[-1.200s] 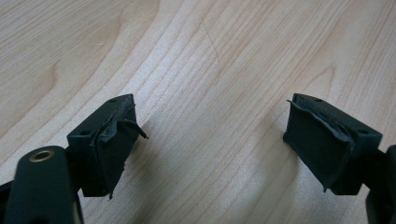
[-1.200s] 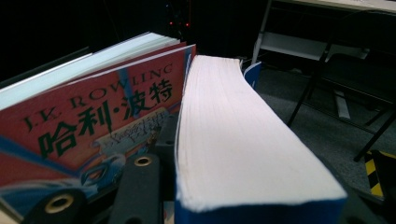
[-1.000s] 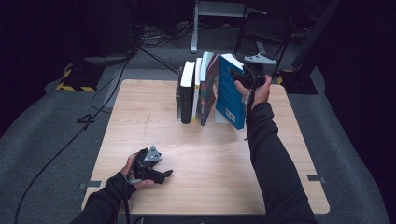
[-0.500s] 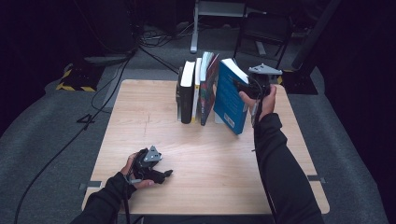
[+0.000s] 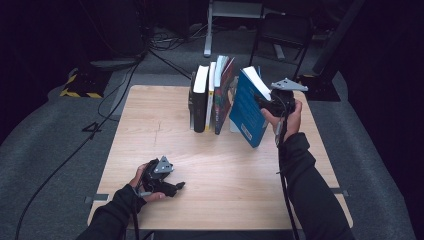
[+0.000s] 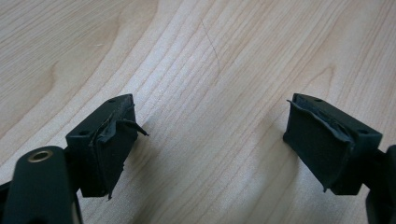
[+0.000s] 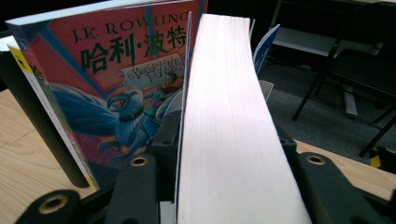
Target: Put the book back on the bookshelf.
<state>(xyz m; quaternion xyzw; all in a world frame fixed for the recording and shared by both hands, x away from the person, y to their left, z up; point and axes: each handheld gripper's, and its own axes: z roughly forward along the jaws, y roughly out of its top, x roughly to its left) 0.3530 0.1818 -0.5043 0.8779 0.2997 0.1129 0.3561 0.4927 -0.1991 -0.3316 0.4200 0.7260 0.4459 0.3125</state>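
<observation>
A thick blue book (image 5: 248,110) hangs tilted above the wooden table (image 5: 150,130), its top leaning right, a gap apart from the upright row of books (image 5: 210,100). My right gripper (image 5: 267,102) is shut on it from the right. In the right gripper view the book's pale page edge (image 7: 229,93) runs between the two jaws of that gripper (image 7: 226,140), and an illustrated red and blue book (image 7: 126,70) stands behind at left. My left gripper (image 5: 175,187) rests near the front left of the table, open, with bare wood (image 6: 210,56) between its pads (image 6: 109,140).
The row holds a black book (image 5: 200,102) at its left end and a dark red one at its right. Behind the table stand a metal stand (image 5: 235,20) and a folding chair (image 5: 285,35). Cables (image 5: 115,90) trail over the grey floor at left.
The right hand has carried the blue book rightward and a little down, away from the row, and it leans more. The left hand and its gripper have stayed put.
</observation>
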